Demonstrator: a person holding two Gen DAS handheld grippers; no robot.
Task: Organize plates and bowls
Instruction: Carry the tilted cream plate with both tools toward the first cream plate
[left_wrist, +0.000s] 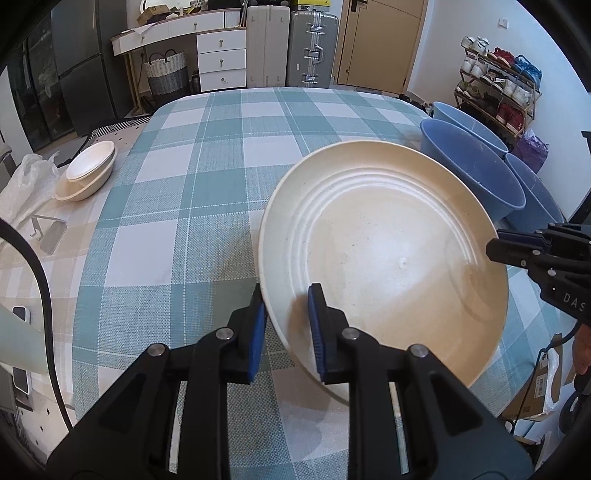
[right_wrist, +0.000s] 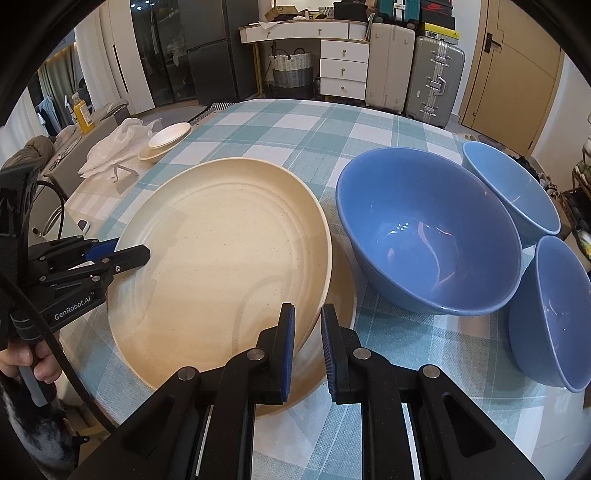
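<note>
Left wrist view: left gripper (left_wrist: 288, 295) and right gripper (left_wrist: 495, 245) each pinch the cream plate's (left_wrist: 388, 258) rim.

We look out from two fisheye cameras, one riding on each handheld gripper, both tipped steeply down and forward along their own fingers toward the checked tablecloth (left_wrist: 207, 155). The left wrist view sits close over the near left rim of the cream plate (left_wrist: 388, 266), facing the far drawers and door. The right wrist view sits close over that plate's (right_wrist: 221, 266) right rim, with the blue bowls (right_wrist: 428, 236) just to its right. Both views share the plate, the cloth, the far stacked dishes (left_wrist: 88, 170) (small in each) and the opposite gripper at the frame edge.
</note>
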